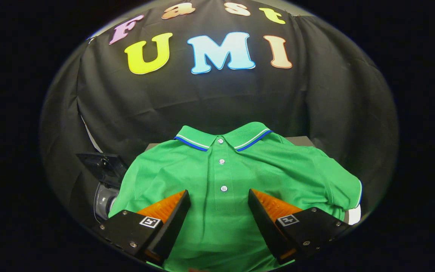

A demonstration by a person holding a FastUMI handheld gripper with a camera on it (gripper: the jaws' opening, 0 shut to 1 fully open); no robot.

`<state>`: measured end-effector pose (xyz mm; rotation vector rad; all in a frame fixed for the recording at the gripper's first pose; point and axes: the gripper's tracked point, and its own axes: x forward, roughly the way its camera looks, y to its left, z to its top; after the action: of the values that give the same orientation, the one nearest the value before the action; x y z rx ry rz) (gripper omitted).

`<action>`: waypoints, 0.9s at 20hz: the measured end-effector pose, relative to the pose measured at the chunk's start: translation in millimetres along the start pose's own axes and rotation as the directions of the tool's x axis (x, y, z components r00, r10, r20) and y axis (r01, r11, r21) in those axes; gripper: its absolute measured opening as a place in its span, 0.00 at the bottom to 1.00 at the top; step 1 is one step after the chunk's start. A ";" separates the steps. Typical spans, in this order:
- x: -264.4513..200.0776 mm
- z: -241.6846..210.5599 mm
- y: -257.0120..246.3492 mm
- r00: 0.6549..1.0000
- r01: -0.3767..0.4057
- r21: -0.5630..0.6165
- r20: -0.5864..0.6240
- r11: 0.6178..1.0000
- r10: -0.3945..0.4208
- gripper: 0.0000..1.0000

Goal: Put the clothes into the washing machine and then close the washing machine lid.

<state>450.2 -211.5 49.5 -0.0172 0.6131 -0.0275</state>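
A green polo shirt (236,170) is lying spread out flat, front side up, and it is covering almost everything under it. Only a small grey bit of the table (298,140) is peeking out behind the collar, so it is hard to tell what the table looks like. The bottom of the shirt is getting cut off between the fingers, and the sleeve on one side is hanging over something white (353,214) that is too hidden to name.

The collar is green with blue and white stripes along its edge. Three little white buttons are running down the middle of the shirt, and the lowest one is sitting just ahead of the fingers.

Beside the shirt, past the left finger, the washing machine (104,198) is showing just a little. A round, clear part is peeking out from under the shirt's edge. A dark piece (100,166) is standing up above it; it may be the lid, but it is too dark to be sure. The inside of the machine is hidden, so it is not possible to tell if anything is in it.

The gripper (219,198) is hovering over the lower middle of the shirt. Its two fingers are spread wide apart, with the green cloth showing between them. They are not squeezing anything.
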 end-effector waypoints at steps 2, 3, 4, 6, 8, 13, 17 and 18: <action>1.9 1.0 -1.7 1.000 0.006 0.018 -0.007 1.000 -0.005 0.95; 2.9 1.9 -1.8 1.000 0.008 0.019 -0.011 1.000 -0.008 0.95; 4.1 3.6 -0.9 1.000 0.009 0.015 -0.012 1.000 -0.008 0.94; 7.4 6.1 0.2 1.000 0.014 -0.003 -0.003 1.000 -0.014 0.94; 9.1 7.0 -0.7 1.000 0.025 -0.022 0.009 0.999 -0.025 0.94; 11.1 8.5 -11.6 0.998 0.062 0.015 0.022 0.998 -0.062 0.83; 11.4 6.1 -11.9 0.998 0.057 -0.010 -0.016 0.998 -0.057 0.32; 10.8 5.8 -8.7 0.997 0.058 -0.047 -0.047 0.997 -0.061 0.21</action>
<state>462.1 -220.5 48.3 -0.0792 0.6616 -0.0717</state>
